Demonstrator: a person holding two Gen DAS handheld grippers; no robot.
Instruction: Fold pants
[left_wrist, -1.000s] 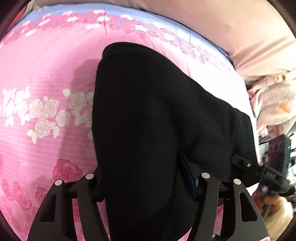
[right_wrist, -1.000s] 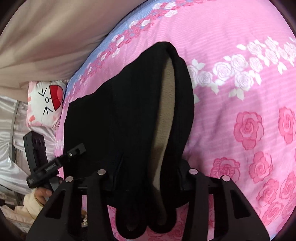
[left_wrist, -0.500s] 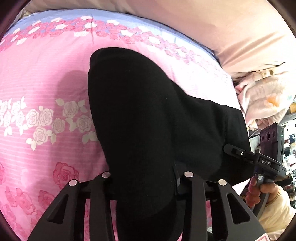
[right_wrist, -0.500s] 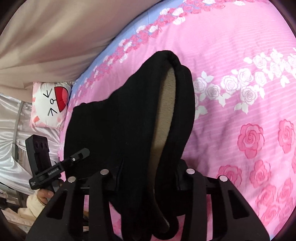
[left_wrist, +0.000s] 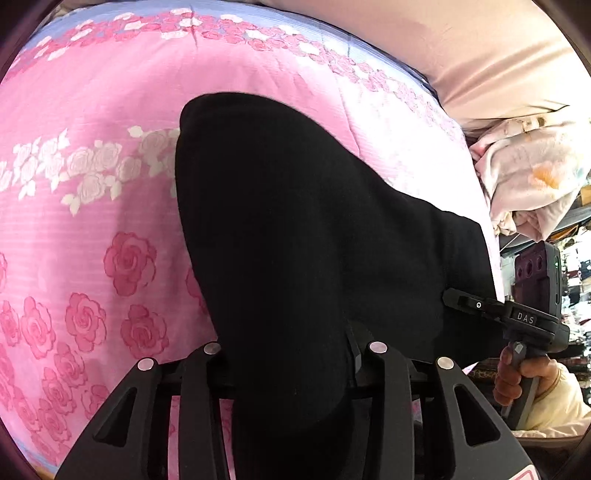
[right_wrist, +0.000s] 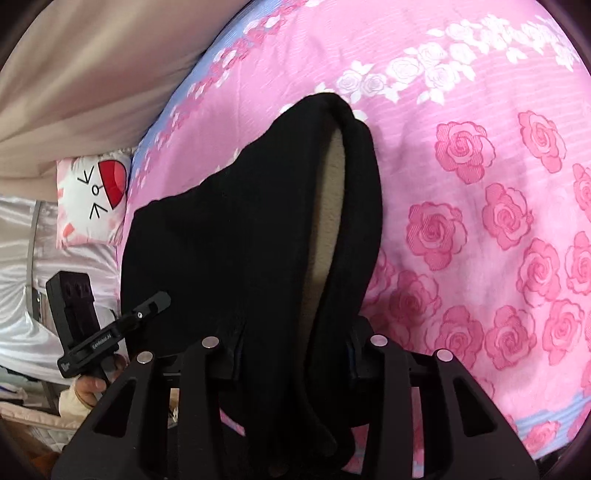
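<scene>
Black pants (left_wrist: 295, 240) with a beige fleece lining (right_wrist: 328, 221) hang doubled over the pink rose bedspread (left_wrist: 92, 110). My left gripper (left_wrist: 288, 354) is shut on one end of the pants, cloth bunched between its jaws. My right gripper (right_wrist: 295, 343) is shut on the other end, where the lining shows in the opening. The fingertips of both are hidden by the cloth. Each gripper shows in the other's view: the right one (left_wrist: 517, 317) at the far right, the left one (right_wrist: 110, 332) at the lower left.
A beige curtain (left_wrist: 480, 48) hangs behind the bed. A crumpled pale quilt (left_wrist: 532, 181) lies at the right. A white cartoon-face pillow (right_wrist: 92, 195) and silvery satin cloth (right_wrist: 22, 258) lie at the bed's end.
Both grippers have drawn back towards the near edge of the bed with the pants. The fold's far end now lies nearer, with more bedspread showing beyond it.
</scene>
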